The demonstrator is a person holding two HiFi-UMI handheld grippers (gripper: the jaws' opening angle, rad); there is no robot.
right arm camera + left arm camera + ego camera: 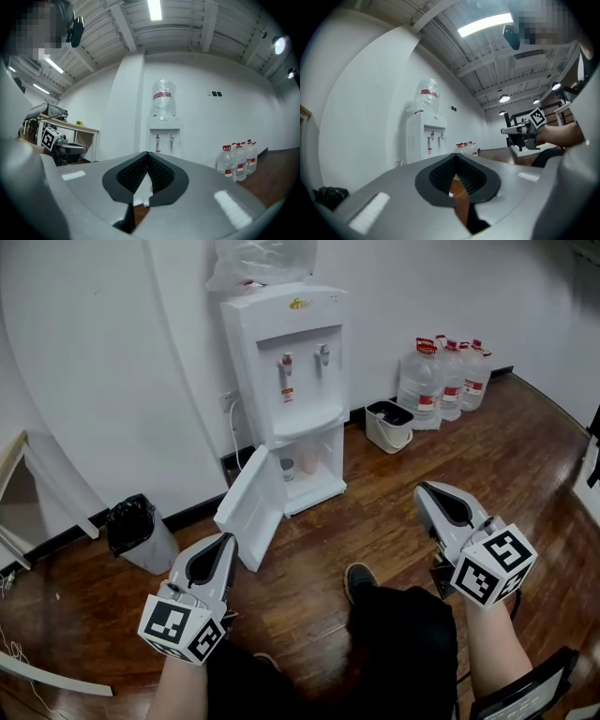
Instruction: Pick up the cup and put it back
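A small pale cup (288, 468) stands inside the open lower cabinet of the white water dispenser (295, 381). My left gripper (228, 538) hovers low over the wooden floor, just before the open cabinet door (251, 507). Its jaws meet at the tips and hold nothing (455, 157). My right gripper (424, 488) is off to the right, well clear of the dispenser. It is shut and empty too (148, 153). Both gripper views face the dispenser (425, 140) (164, 131) from a distance, and the cup is hidden in them.
A black-bagged bin (134, 526) stands by the wall on the left. A white bin (388, 425) and several water bottles (442, 376) stand right of the dispenser. The person's shoe (358, 579) and dark trouser leg are between the grippers. A chair (525, 690) is at bottom right.
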